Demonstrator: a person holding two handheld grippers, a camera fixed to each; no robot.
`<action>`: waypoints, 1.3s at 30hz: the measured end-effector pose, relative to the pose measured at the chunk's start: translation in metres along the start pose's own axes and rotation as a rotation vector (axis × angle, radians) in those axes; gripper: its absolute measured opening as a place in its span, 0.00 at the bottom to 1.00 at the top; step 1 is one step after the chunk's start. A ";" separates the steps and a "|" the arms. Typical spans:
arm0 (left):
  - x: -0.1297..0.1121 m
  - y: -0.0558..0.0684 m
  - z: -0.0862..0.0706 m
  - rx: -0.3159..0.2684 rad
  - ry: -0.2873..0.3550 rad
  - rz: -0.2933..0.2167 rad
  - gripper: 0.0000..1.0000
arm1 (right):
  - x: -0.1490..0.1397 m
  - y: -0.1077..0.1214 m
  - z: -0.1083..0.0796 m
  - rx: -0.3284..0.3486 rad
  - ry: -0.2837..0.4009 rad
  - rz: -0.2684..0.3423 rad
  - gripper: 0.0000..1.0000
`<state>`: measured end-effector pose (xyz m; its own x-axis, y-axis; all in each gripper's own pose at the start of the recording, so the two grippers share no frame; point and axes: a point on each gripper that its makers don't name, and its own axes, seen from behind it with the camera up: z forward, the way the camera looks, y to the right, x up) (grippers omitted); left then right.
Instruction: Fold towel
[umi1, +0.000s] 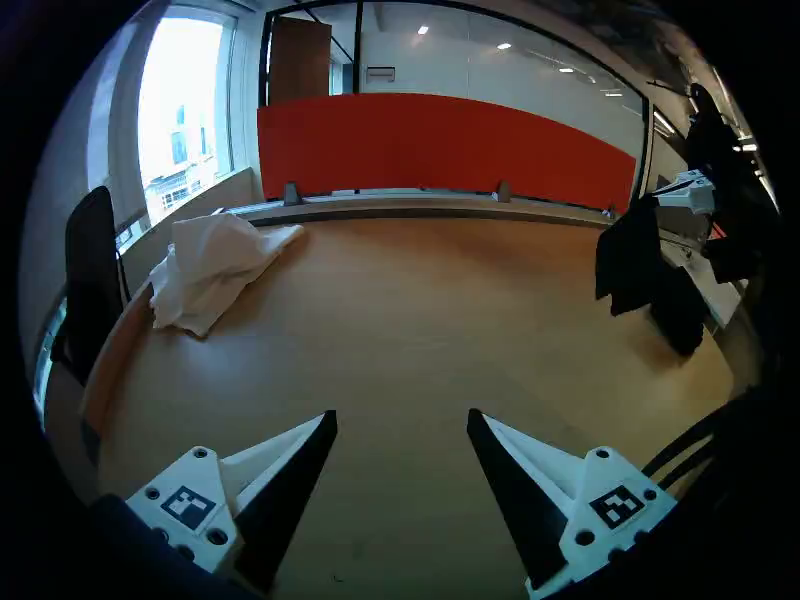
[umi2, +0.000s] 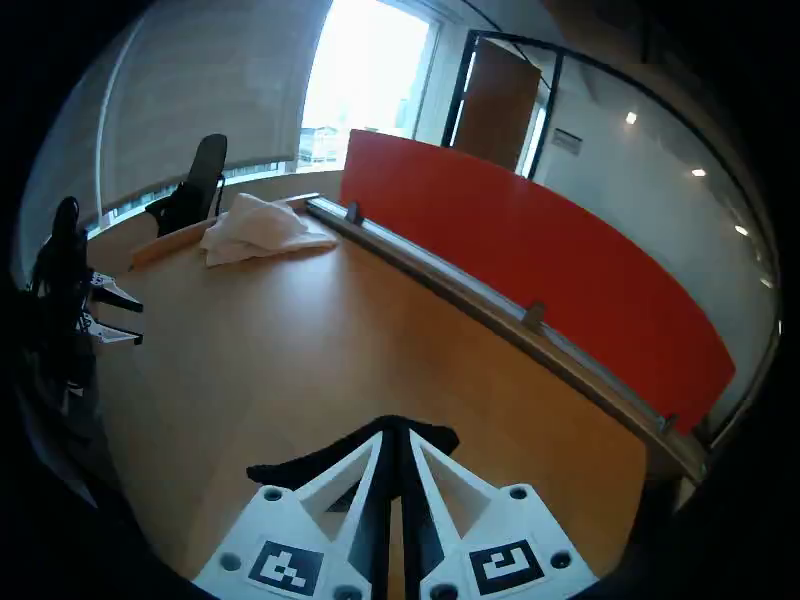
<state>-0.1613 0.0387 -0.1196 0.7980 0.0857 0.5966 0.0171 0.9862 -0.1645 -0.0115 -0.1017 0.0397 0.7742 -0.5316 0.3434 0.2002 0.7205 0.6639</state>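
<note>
Right gripper (umi2: 401, 470) clamped on black towel (umi2: 432, 438); left gripper (umi1: 400, 425) spread wide, holding nothing. White towel (umi1: 205, 270) heaped at divider's (umi1: 440, 140) window end, by table (umi1: 420, 320) edge.

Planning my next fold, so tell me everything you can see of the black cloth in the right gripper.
The black cloth is soft, plain dark fabric, pinched in the shut right gripper. In the left gripper view it hangs in limp bunched folds near the edge of the wooden table; whether its lower end touches the table is unclear.
</note>
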 end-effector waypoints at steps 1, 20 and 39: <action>0.000 0.000 0.000 0.000 0.000 0.001 0.97 | -0.001 0.006 -0.002 -0.008 -0.001 0.005 0.04; 0.002 0.008 0.001 0.002 -0.014 0.020 0.97 | -0.043 0.121 -0.053 -0.178 -0.069 0.088 0.04; 0.007 0.026 0.005 -0.009 -0.022 0.043 0.97 | -0.086 0.205 -0.095 -0.305 -0.129 0.156 0.04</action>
<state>-0.1585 0.0653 -0.1154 0.7843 0.1316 0.6062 -0.0118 0.9802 -0.1974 0.0201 0.1342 0.0829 0.7313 -0.4426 0.5189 0.2705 0.8866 0.3751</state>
